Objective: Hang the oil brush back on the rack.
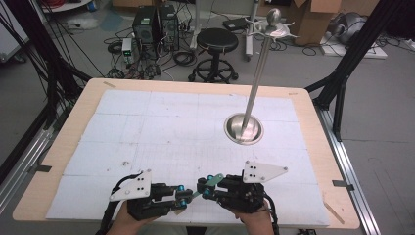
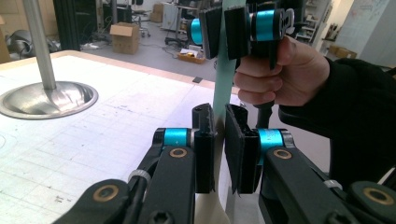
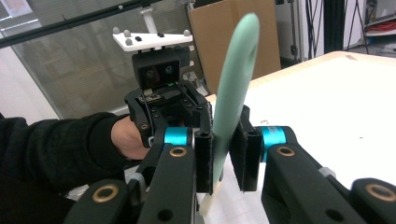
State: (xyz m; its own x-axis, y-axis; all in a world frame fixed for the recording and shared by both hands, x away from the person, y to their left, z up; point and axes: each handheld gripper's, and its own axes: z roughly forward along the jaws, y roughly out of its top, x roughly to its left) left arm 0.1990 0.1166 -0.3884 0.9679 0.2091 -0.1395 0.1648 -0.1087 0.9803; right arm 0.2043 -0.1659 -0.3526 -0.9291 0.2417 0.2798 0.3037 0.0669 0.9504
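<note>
Spanning the gap between both hands above the near edge of the surface, a pale green flat stick is clamped at one end by the left tool and farther along by the right tool.

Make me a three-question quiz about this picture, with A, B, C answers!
1. Where is the metal stand?
A. on the table's far right part
B. on the floor
C. in a hand

2. What colour is the flat strip?
A. red
B. pale green
C. black

3. How is the strip held?
A. lying loose
B. by one set of tongs
C. between both sets of tongs

Answers: 1 A, its round base sits there. 2 B, mint green in the gripper views. 3 C, the left tongs and right tongs both close on it.
</note>
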